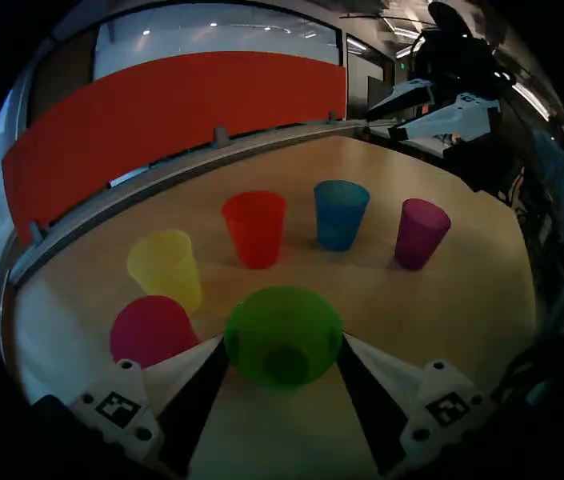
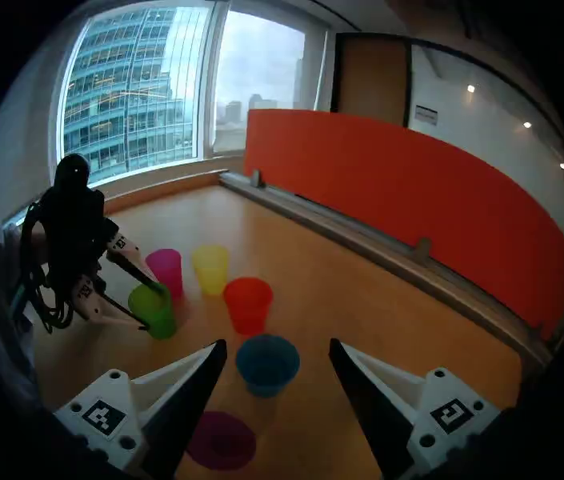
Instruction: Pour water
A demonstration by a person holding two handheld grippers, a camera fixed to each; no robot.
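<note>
Two hand-held tools poised over a wooden worktop (image 2: 338, 264).
The left tool (image 1: 282, 346) grips the upright green cup (image 1: 283, 328) with both fingers against its sides, beside the pink cup (image 1: 150, 328). The right tool (image 2: 278, 350) hangs wide open and empty, with the blue cup (image 2: 267, 364) standing between its spread fingers, untouched.

Daylight from windows (image 2: 154, 96); dim, warped edges, perhaps blurred.

Both low views look down, crosswise, sharing the green cup (image 1: 283, 336).
</note>
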